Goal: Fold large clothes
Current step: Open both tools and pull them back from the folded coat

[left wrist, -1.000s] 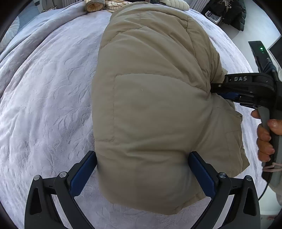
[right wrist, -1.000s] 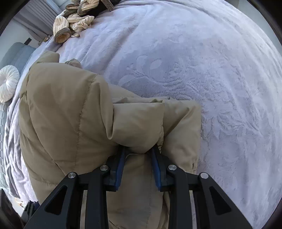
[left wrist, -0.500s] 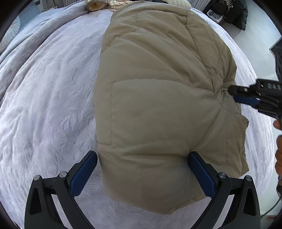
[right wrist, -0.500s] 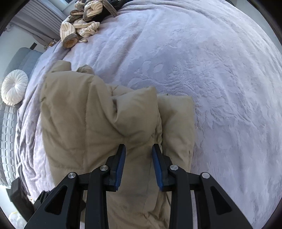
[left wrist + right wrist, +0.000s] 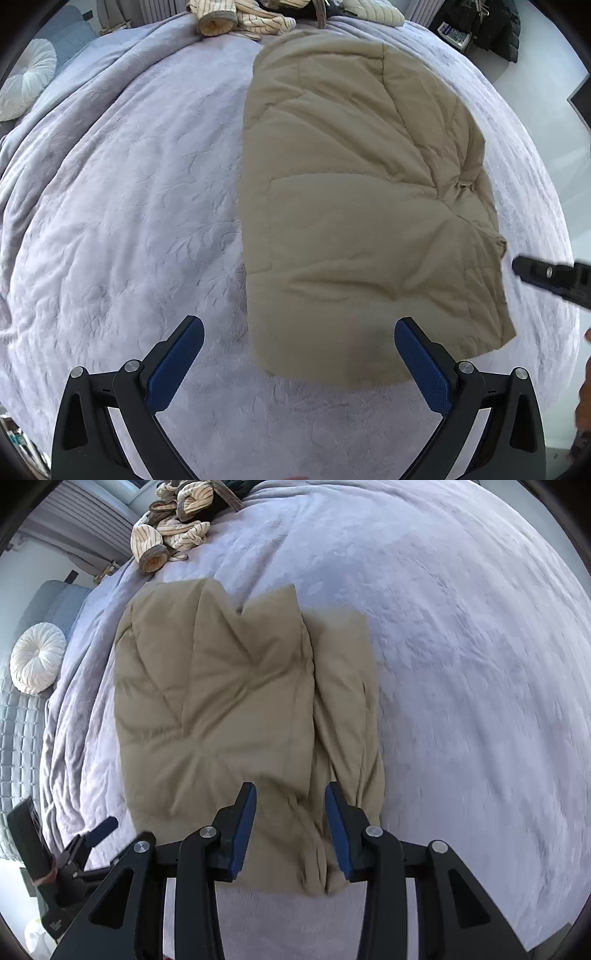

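A tan padded jacket point(image 5: 354, 221) lies folded into a thick block on the lavender bed cover point(image 5: 118, 221). My left gripper point(image 5: 299, 354) hovers open and wide above the jacket's near edge, its blue pads touching nothing. In the right wrist view the jacket point(image 5: 214, 709) lies flat with a narrower folded strip along its right side. My right gripper point(image 5: 290, 827) hangs over the jacket's near end. Its jaws are opening, the cloth shows below the gap, and the pads are clear of it. The right gripper's tip point(image 5: 546, 277) shows beside the jacket's right edge.
A heap of striped cream clothes point(image 5: 170, 535) lies at the far end of the bed. A round white cushion point(image 5: 37, 657) rests off the bed's left side. The left gripper point(image 5: 99, 830) appears at the lower left of the right wrist view. Dark items point(image 5: 495, 29) stand beyond the far right corner.
My right gripper let go of the pinched jacket fold and drew back and up; the fold settled flat. My left gripper rose, and the jacket now looks smaller beneath it.
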A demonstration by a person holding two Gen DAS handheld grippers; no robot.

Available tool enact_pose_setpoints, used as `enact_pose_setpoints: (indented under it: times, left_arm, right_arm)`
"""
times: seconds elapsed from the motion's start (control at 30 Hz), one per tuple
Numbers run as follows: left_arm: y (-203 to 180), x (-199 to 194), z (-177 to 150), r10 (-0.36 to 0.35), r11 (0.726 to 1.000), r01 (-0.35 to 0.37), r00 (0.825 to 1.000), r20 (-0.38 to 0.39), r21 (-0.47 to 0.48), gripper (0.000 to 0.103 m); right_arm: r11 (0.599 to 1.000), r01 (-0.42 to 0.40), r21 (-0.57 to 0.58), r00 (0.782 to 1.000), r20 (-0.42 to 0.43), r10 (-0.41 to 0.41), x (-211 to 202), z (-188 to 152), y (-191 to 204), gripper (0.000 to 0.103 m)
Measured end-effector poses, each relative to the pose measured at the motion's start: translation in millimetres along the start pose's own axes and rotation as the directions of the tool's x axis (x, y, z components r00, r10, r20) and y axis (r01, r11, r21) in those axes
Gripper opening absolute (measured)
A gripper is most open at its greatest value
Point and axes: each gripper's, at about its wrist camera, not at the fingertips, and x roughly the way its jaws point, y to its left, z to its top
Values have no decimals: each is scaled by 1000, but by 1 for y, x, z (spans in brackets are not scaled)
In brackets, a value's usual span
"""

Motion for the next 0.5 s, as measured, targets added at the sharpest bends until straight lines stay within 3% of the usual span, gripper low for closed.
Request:
enact_pose_setpoints:
  times: [0.1, 0.27, 0.33, 0.4, 0.5]
  left_arm:
    - [1, -12, -6, -22, 1000, 22, 1000, -3, -7, 103]
    - [-9, -39, -16, 22, 999, -23, 999, 32, 25, 103]
    - [-11, -52, -20, 25, 999, -26, 998, 51, 28, 103]
    - [-14, -67, -24, 65, 997, -69, 994, 85, 37, 103]
    - [-18, -86, -28, 107, 993, -112, 987, 122, 40, 103]
  right_arm:
    - [1000, 0, 2, 1000, -5, 0, -10, -15, 2, 54]
    - [999, 31, -11, 1000, 6, -31, -29, -38, 11, 70]
    - [999, 47, -27, 999, 24, -47, -38, -46, 16, 83]
    - [994, 87, -60, 995, 48, -84, -48, -53, 23, 84]
    - [987, 129, -100, 987, 113, -118, -66, -67, 37, 98]
